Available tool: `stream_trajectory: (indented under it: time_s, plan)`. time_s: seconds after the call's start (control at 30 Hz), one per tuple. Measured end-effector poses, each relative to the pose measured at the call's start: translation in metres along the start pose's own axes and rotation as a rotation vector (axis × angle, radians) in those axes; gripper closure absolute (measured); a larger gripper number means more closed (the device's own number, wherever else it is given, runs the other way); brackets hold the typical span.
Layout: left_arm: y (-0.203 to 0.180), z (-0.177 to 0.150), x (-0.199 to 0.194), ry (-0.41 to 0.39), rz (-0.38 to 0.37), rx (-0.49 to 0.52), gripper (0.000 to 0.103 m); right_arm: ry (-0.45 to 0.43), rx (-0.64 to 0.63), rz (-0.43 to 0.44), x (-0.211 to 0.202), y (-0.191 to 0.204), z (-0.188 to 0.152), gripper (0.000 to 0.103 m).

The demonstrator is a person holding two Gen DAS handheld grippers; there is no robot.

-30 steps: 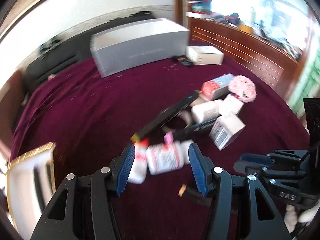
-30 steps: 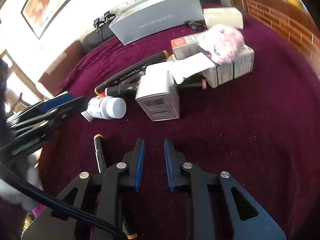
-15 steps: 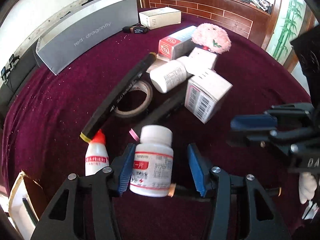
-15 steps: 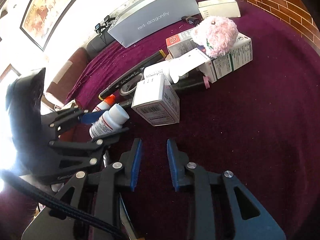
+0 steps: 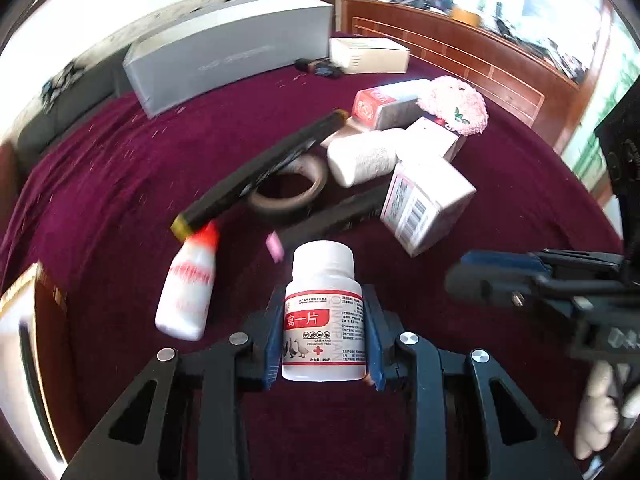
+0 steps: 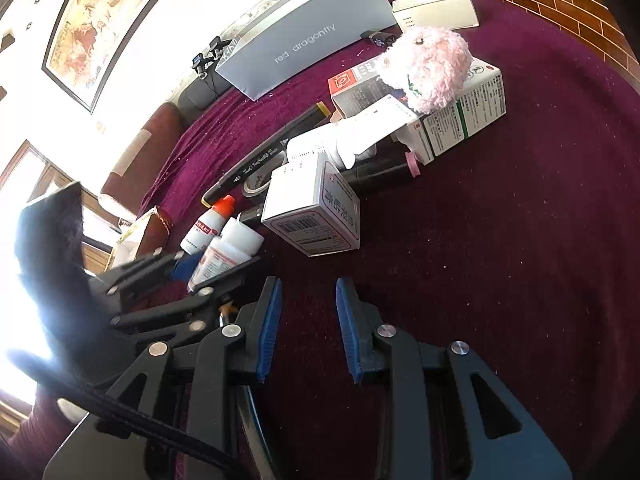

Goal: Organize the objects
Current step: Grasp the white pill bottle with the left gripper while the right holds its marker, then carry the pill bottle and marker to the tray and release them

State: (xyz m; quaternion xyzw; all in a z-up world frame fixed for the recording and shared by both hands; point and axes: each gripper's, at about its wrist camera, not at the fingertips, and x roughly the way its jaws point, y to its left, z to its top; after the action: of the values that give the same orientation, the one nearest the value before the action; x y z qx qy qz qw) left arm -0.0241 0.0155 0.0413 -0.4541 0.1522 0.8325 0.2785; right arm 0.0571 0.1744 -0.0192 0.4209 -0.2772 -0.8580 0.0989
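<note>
My left gripper [image 5: 322,320] is shut on a white pill bottle [image 5: 323,316] with a red-and-white label, its cap pointing away from me. The bottle also shows in the right wrist view [image 6: 226,252], held between the left gripper's fingers. A small white dropper bottle with a red tip [image 5: 188,280] lies just left of it on the maroon cloth. My right gripper [image 6: 306,320] is open and empty, hovering over bare cloth to the right of the left gripper.
A pile lies ahead: black marker [image 5: 260,172], tape roll [image 5: 288,188], white barcode box [image 5: 424,204], other small boxes [image 5: 384,108] and a pink plush [image 5: 454,104]. A grey "red dragonfly" box [image 5: 228,48] stands at the back. A gold-edged box [image 5: 20,340] sits at left.
The left gripper's jaws have closed on the pill bottle, which half a second ago lay loose between them. The right gripper's jaws have opened wider.
</note>
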Motion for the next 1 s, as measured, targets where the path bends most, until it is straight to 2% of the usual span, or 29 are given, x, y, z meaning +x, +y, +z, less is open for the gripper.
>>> stream_trajectory:
  time_s: [0.13,0.2,0.27,0.37,0.47,0.53,0.6,0.67,0.73,0.77,0.8,1.0]
  plan:
    - [0.017,-0.025,-0.042,-0.059,-0.022,-0.103,0.073,-0.007,-0.019,-0.016,-0.002,0.001,-0.002,0.076]
    - [0.026,-0.037,-0.064,-0.1,-0.026,-0.144,0.073,-0.005,-0.038,-0.014,-0.001,0.005,-0.002,0.065]
    - [0.034,-0.048,-0.082,-0.132,-0.016,-0.175,0.073,0.009,-0.073,-0.036,0.0,0.013,-0.002,0.063]
    - [0.045,-0.07,-0.106,-0.173,-0.012,-0.224,0.073,0.046,-0.173,-0.117,-0.004,0.038,-0.011,0.063]
    - [0.052,-0.086,-0.12,-0.196,-0.003,-0.25,0.073,0.09,-0.326,-0.193,-0.007,0.073,-0.033,0.063]
    - [0.057,-0.094,-0.126,-0.204,-0.002,-0.268,0.073,0.114,-0.455,-0.305,0.0,0.097,-0.05,0.063]
    - [0.061,-0.103,-0.13,-0.211,-0.013,-0.292,0.073,0.134,-0.51,-0.373,0.01,0.105,-0.06,0.063]
    - [0.066,-0.109,-0.134,-0.213,-0.019,-0.315,0.073,0.139,-0.519,-0.402,0.014,0.102,-0.066,0.063]
    - [0.068,-0.116,-0.137,-0.221,-0.014,-0.324,0.073,0.122,-0.495,-0.397,0.012,0.098,-0.066,0.068]
    - [0.069,-0.119,-0.139,-0.225,-0.012,-0.332,0.073,0.118,-0.478,-0.392,0.012,0.097,-0.065,0.081]
    - [0.071,-0.122,-0.141,-0.229,-0.015,-0.34,0.073,0.112,-0.47,-0.4,0.012,0.098,-0.064,0.088]
    - [0.082,-0.138,-0.151,-0.253,-0.006,-0.377,0.073,0.106,-0.368,-0.305,-0.003,0.094,-0.064,0.091]
